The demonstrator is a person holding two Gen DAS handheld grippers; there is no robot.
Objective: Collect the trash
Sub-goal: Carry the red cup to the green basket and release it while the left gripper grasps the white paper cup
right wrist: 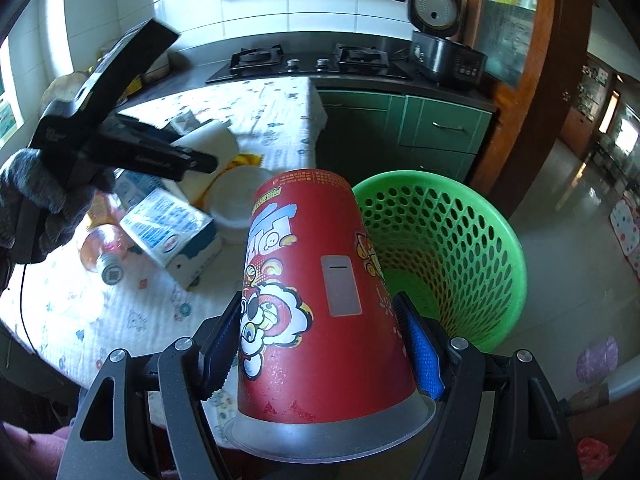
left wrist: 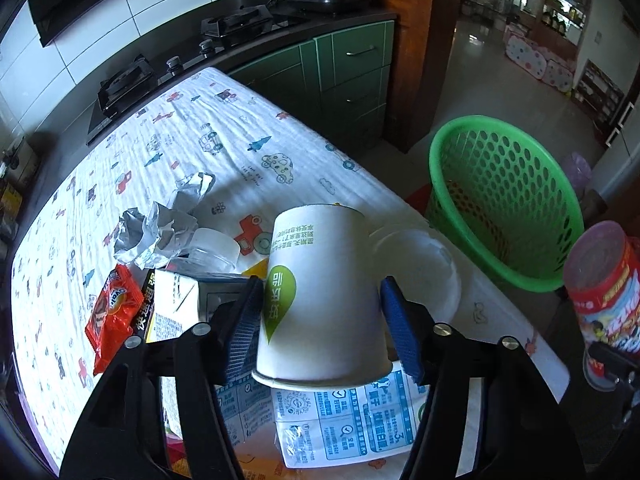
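Gripping a white paper cup [left wrist: 320,300] between blue pads, left hand-held gripper [left wrist: 322,320] clamped on both sides of it, rim nearest the lens, above a blue-and-white printed packet [left wrist: 352,412] on the bench [left wrist: 224,128]. Clamped likewise: right hand-held gripper [right wrist: 320,344] on a red printed cup [right wrist: 316,280] with a clear lid at its near end, over the bench edge, with a green basket [right wrist: 440,248] just beyond at 2 o'clock.

Seen only through the left wrist: crumpled foil [left wrist: 160,224] at 10 o'clock from the white cup, an orange-red snack packet [left wrist: 114,312] at 9 o'clock, a small carton [left wrist: 176,304] beside it, and the red cup from the side at the 3 o'clock edge. Seen only through the right wrist: a grey-gloved hand [right wrist: 40,196] on the left tool at 10 o'clock and a clear plastic bottle [right wrist: 104,248] lying below it. Shared by both: the basket, the packet, a white round lid [left wrist: 416,268].

Green Chinese characters and a green leaf-shaped mark on the white cup, upside down; cartoon figures and small Chinese print on the red cup; blue panels of Chinese text on the packet; none legible enough to quote.

White cloth printed with cars and trees over the bench. Beyond it a black gas hob [right wrist: 308,64], a rice cooker [right wrist: 444,56] with lid raised, green cabinets [right wrist: 440,128], white wall tiles, glossy floor.
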